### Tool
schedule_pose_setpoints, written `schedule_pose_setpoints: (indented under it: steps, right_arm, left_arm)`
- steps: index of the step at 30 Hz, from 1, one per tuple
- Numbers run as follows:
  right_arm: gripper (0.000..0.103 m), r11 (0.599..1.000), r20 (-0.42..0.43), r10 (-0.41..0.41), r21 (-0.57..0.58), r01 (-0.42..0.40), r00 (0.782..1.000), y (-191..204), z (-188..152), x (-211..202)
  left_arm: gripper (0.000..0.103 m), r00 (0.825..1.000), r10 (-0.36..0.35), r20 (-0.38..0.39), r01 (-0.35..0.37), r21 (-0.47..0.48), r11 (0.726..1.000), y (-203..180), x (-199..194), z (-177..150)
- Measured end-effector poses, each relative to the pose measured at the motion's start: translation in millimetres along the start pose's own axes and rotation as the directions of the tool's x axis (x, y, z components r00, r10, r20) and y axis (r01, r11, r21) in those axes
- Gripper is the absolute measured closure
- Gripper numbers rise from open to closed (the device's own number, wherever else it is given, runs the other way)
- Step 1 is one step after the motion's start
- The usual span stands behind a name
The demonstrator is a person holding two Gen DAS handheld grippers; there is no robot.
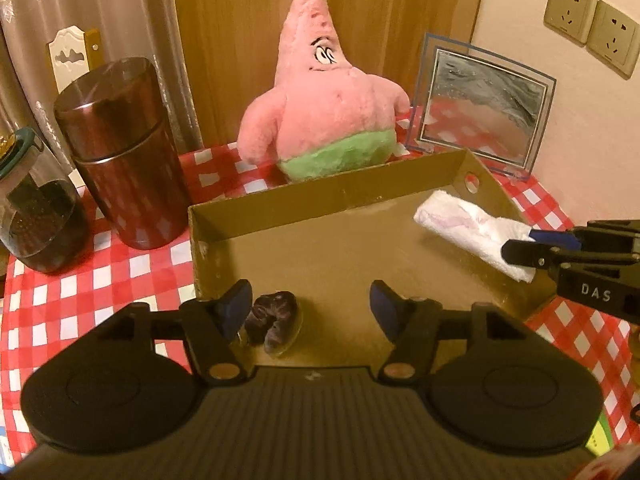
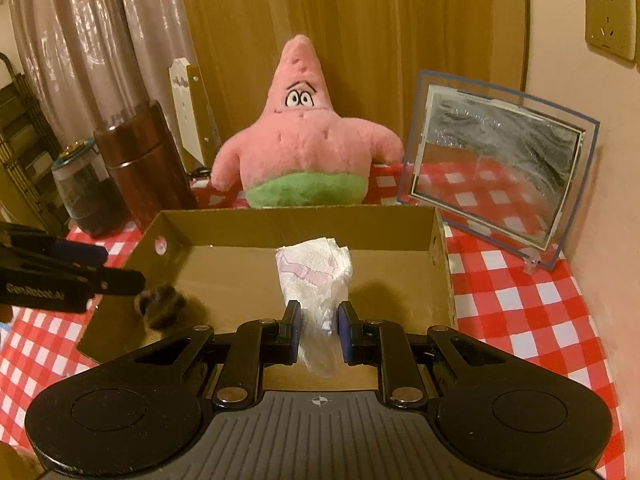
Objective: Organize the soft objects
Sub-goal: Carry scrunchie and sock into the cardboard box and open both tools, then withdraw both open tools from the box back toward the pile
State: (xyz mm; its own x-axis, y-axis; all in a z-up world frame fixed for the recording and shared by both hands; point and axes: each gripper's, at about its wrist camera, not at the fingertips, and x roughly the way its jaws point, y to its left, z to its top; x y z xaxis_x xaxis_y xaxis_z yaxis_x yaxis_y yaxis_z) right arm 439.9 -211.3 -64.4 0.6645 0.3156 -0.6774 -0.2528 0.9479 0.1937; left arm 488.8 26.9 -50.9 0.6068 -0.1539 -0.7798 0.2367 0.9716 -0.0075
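Here, the right claw (image 2: 319, 330) is clamped on a white plastic-wrapped soft pack (image 2: 316, 276), holding it over the floor of an open cardboard box (image 2: 400, 216) on the counter (image 2: 520, 320), which is covered in red-and-white check. The left claw (image 1: 310, 312) stands with fingers apart, holding nothing, just above a dark, crumpled soft item (image 1: 274, 322) lying in the box's near left corner. Behind the box sits a pink star plush toy (image 1: 324, 120), flanked by a brown canister (image 1: 120, 152), a glass jar (image 1: 36, 216) of dark contents, and a clear picture frame (image 1: 480, 108).
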Motion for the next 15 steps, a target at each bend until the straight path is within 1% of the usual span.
schedule_pose_setpoints:
  steps: [4,5,7,9,10,11,15]
  right_arm:
    - [0.082,1.0,-0.002,0.0,0.001,0.0,1.0,-1.7,-2.4,3.0]
    - [0.079,1.0,0.001,0.004,0.002,-0.005,1.0,-2.2,-2.5,3.5]
    - [0.066,1.0,0.008,0.005,0.002,-0.005,1.0,-3.5,-2.7,4.2]
    - [0.038,1.0,0.01,0.003,0.005,-0.003,1.0,-5.1,-2.2,4.4]
    - [0.034,1.0,0.012,0.002,0.009,-0.002,1.0,-6.1,-2.5,3.2]
    - [0.032,1.0,0.016,0.003,0.014,-0.003,1.0,-6.8,-3.0,1.2]
    - [0.032,1.0,0.016,-0.013,0.012,0.013,1.0,-6.8,-4.4,-9.4]
  left_arm:
    - [0.038,1.0,0.001,0.002,-0.001,0.006,1.0,0.5,-3.2,0.6]
    - [0.037,1.0,0.0,0.003,0.0,0.006,1.0,0.2,-4.3,0.5]
    - [0.035,1.0,0.005,0.004,-0.005,0.006,1.0,0.0,-7.3,0.2]
    - [0.033,1.0,0.007,0.006,-0.007,0.009,1.0,-0.4,-10.9,-0.9]
    - [0.032,1.0,0.008,0.007,-0.008,0.008,1.0,-0.8,-13.0,-1.5]
    - [0.032,1.0,0.008,0.007,-0.008,0.009,1.0,-1.1,-15.5,-2.4]
    - [0.03,1.0,0.006,0.011,-0.006,0.008,1.0,-3.1,-26.4,-5.6]
